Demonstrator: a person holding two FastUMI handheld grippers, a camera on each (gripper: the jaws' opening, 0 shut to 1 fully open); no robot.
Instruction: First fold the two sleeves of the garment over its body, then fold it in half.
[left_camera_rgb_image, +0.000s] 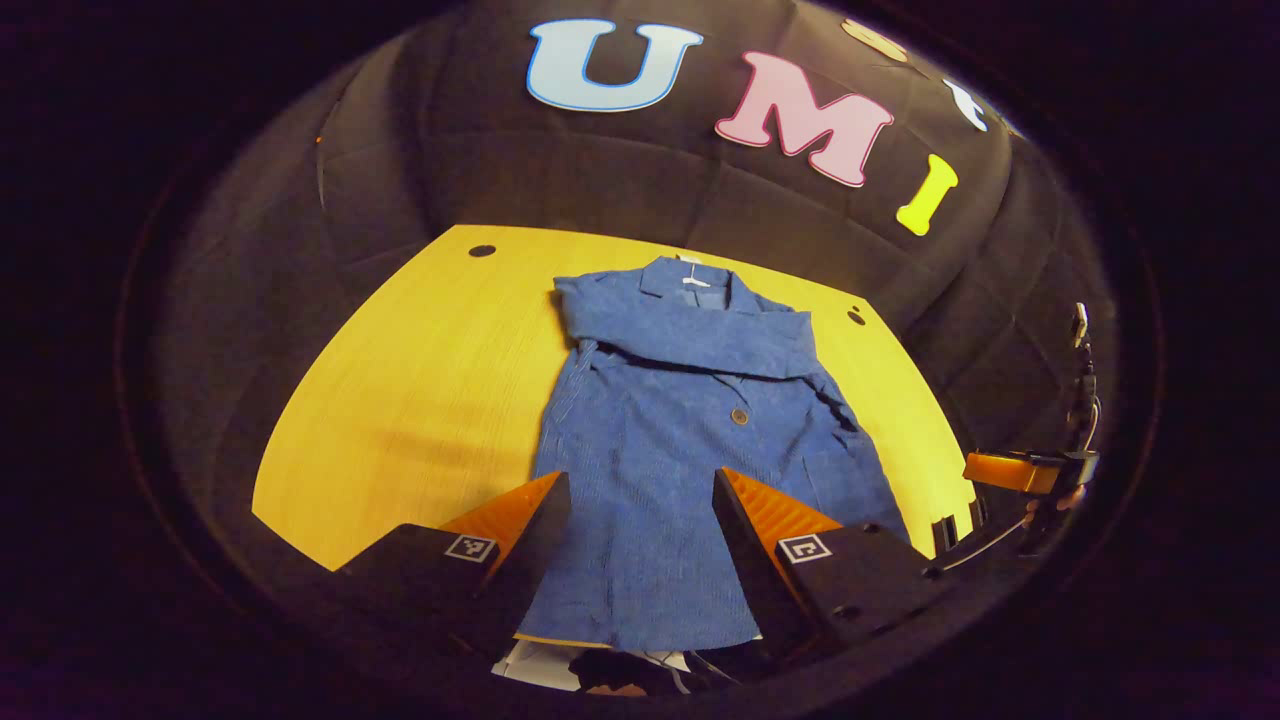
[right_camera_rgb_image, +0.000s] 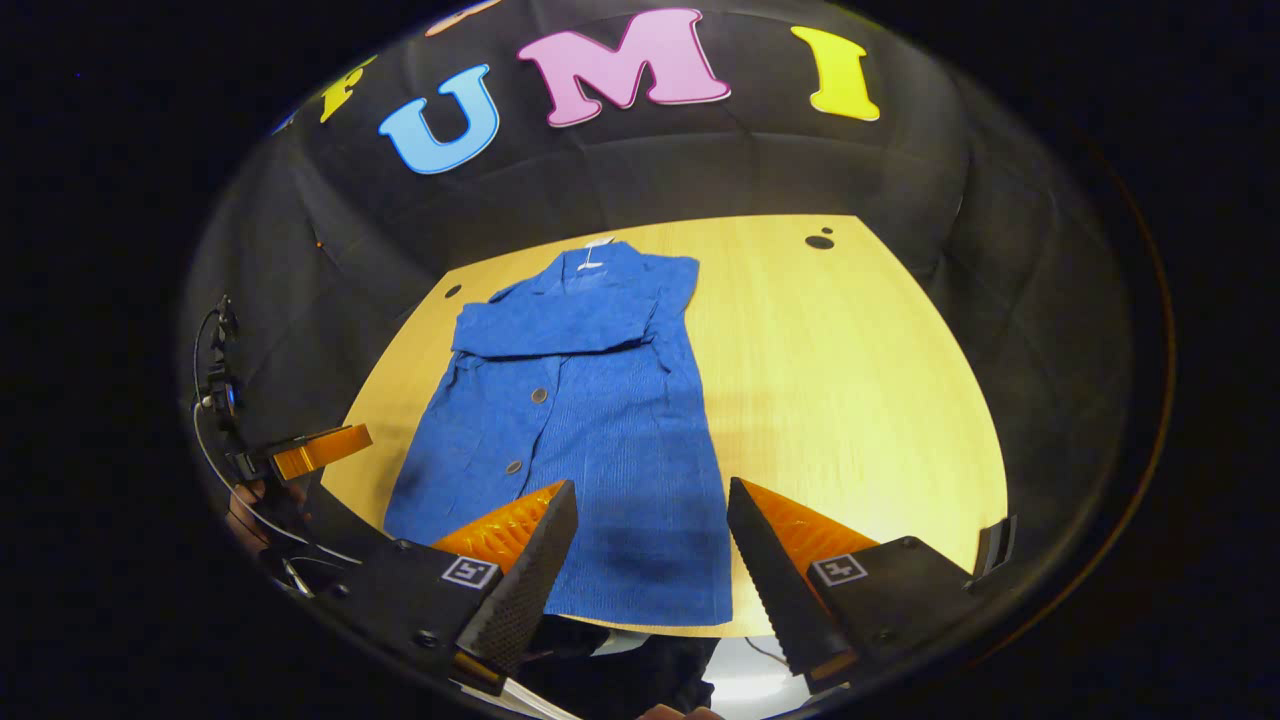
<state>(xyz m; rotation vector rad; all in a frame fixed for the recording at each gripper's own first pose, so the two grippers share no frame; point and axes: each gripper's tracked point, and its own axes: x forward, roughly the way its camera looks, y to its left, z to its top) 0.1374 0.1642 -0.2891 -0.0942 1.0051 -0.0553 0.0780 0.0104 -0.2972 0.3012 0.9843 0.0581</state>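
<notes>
Blue button-front jacket (left_camera_rgb_image: 690, 440) is being shown flat on the yellow counter (left_camera_rgb_image: 420, 380), sleeves (left_camera_rgb_image: 690, 335) already folded; both released claws, left claw (left_camera_rgb_image: 640, 545) and right claw (right_camera_rgb_image: 650, 560), are being poised for halving, probably from the hem.

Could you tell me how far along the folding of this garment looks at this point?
Both sleeves already look folded across the chest of the blue garment, which lies flat on the yellow table. Nothing is in hand: the left gripper and right gripper hover over the hem with jaws open. The garment is at full length, so folding it in half is left.
</notes>
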